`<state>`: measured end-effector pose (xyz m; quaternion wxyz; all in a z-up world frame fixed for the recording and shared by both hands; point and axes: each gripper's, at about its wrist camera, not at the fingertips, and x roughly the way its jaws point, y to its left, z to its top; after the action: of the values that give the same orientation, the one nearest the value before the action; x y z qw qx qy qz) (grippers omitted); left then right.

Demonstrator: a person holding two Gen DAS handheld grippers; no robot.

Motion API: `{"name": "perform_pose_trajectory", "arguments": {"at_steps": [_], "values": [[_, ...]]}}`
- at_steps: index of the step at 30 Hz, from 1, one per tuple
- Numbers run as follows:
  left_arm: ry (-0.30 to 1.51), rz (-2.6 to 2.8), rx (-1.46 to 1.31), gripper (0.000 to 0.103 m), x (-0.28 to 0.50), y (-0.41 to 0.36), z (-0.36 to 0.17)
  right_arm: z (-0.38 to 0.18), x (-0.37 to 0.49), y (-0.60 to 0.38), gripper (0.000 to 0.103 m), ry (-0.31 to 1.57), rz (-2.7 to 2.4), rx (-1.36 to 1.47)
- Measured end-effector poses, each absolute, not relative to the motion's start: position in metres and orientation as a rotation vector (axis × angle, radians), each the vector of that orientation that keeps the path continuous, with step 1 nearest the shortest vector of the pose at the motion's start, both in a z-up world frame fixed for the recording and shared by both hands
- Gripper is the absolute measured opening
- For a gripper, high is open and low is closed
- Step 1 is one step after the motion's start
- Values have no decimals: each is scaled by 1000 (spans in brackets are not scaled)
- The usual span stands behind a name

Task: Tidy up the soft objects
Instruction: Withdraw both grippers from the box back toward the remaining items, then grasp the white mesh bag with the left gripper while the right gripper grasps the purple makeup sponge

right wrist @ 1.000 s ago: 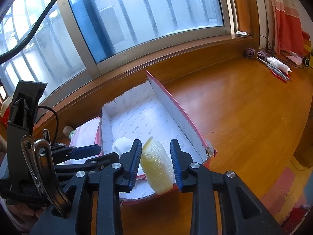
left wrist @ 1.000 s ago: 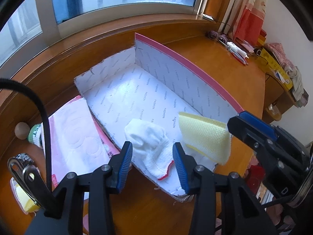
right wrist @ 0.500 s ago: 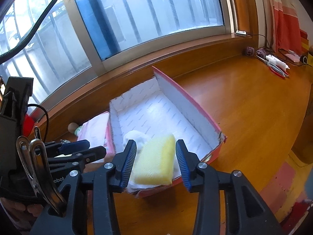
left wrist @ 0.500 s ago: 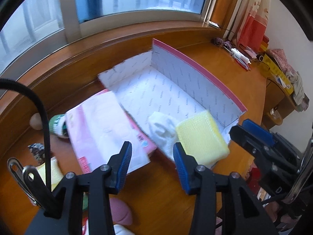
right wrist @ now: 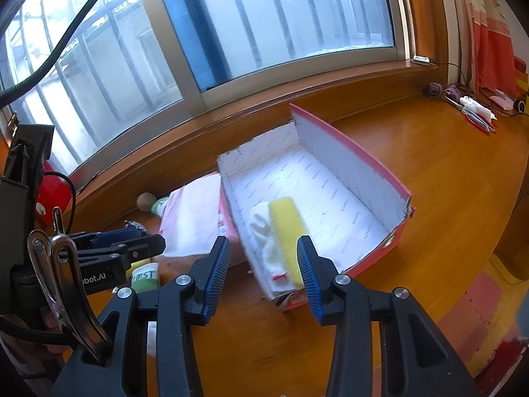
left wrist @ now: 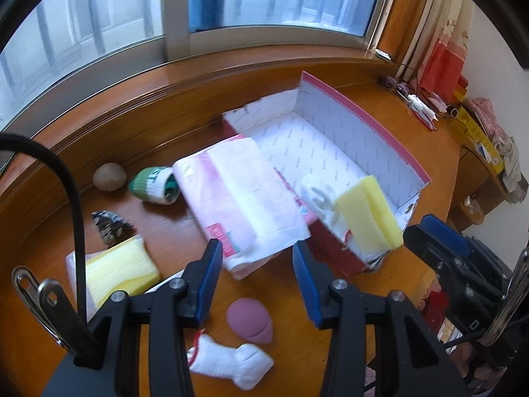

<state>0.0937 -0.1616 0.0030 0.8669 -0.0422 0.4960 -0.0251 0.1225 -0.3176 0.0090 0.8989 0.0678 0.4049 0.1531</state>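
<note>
Both grippers hang over the wooden table point(left wrist: 158, 231) with nothing in them. The left gripper point(left wrist: 254, 274) has its blue jaws apart, empty air between them, pointing down at the edge of a pink-and-white folded cloth point(left wrist: 244, 198). The right gripper point(right wrist: 263, 271) is parted too, its pads clear of everything.

The pink cardboard box point(right wrist: 350, 168) sits at about twelve o'clock from the right gripper, one long wall upright, white printed lining showing. Inside it, at the near end, a yellow sponge point(right wrist: 287, 231) lies touching a white glove point(right wrist: 261, 228) on its nine o'clock side. In the left view that same sponge point(left wrist: 370, 215) is at two o'clock from the jaws.

Loose on the table around the left gripper: a second yellow sponge point(left wrist: 119, 271) at nine o'clock, a mauve makeup puff point(left wrist: 249, 321) and a white sock point(left wrist: 231, 364) at six o'clock, a green-and-white sock point(left wrist: 153, 185) and a tan ball point(left wrist: 109, 177) at eleven o'clock, just beside each other.
</note>
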Motion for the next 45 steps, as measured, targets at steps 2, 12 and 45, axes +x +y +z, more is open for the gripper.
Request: {"name": "perform_pose_trajectory", "arguments": {"at_steps": [2,12,45], "values": [[1039,-46,-90,47,88,-155,4,9,119,-312,43,842,320,142],[1051,7,-112,47,63,-112,0,4,98,-280,43,871,357,133],[1186,180,-232,47,40,24,-68,-42,89,-203,43,1072,403,108]]}}
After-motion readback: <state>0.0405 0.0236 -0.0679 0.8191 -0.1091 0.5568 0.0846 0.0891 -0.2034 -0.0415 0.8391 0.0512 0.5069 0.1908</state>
